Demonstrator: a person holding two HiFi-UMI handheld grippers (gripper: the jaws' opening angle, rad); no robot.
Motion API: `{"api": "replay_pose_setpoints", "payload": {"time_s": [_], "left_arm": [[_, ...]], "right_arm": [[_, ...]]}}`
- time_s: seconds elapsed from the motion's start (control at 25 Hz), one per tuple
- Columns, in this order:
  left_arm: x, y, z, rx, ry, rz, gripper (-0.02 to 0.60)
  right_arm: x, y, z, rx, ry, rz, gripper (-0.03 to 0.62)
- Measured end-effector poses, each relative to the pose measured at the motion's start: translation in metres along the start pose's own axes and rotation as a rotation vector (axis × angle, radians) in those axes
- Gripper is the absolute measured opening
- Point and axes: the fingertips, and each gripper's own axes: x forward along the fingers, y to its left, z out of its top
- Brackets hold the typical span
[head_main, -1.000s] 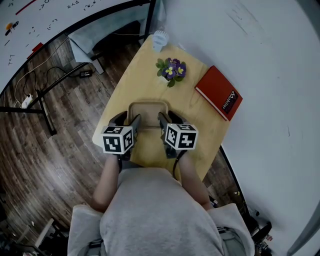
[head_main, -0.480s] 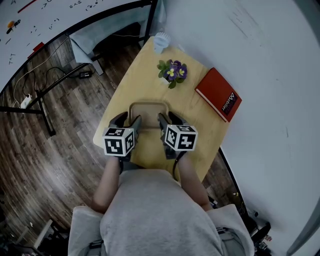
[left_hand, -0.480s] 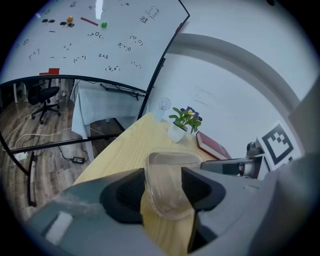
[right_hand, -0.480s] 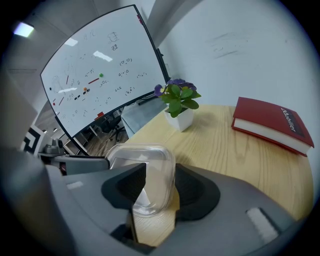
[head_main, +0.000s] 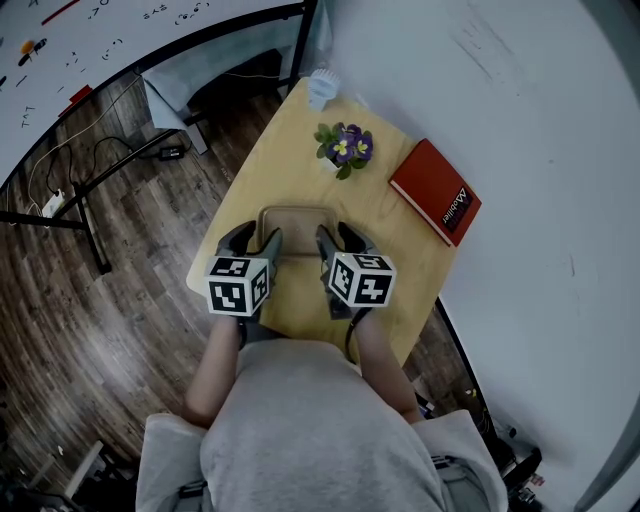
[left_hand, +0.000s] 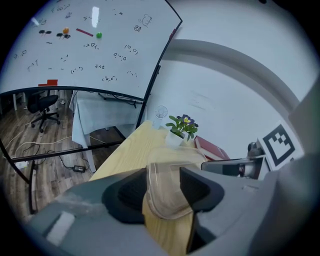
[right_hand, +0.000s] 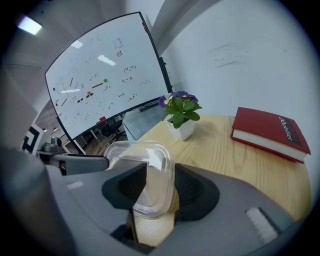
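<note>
Both tools are on it. The left gripper has its jaws drawn in to a narrow gap, pinching the left wall of the clear plastic container. In the left gripper view that wall stands squarely between the two dark pads of the left gripper, pressed on both sides. Same story opposite: the right gripper is clamped on the container's right wall, and in the right gripper view the rounded corner of the container fills the slot of the right gripper.

The container sits on the person's side of the potted plant, near it but apart, over the wooden table. Whether its base rests on the wood or hangs just off it, I cannot tell.

To the right of the plant lies a red book, flat and well clear. Beyond the plant, at the far corner, stands a pale cup. Further off past the plant, in the left gripper view, there's a whiteboard with scattered marks.
</note>
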Motion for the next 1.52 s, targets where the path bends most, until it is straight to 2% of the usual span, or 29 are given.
{"api": "replay_pose_setpoints", "payload": {"time_s": [0.52,1.52], "left_arm": [[-0.034,-0.022,0.026,0.088,-0.129,0.055,0.184],[-0.132,-0.095,0.054,0.227,-0.373,0.127,0.184]], "right_arm": [[-0.042,0.018,0.034,-0.096,-0.171,0.043,0.170],[-0.154,0.054,0.062,-0.237,-0.411,0.120,0.164]]}}
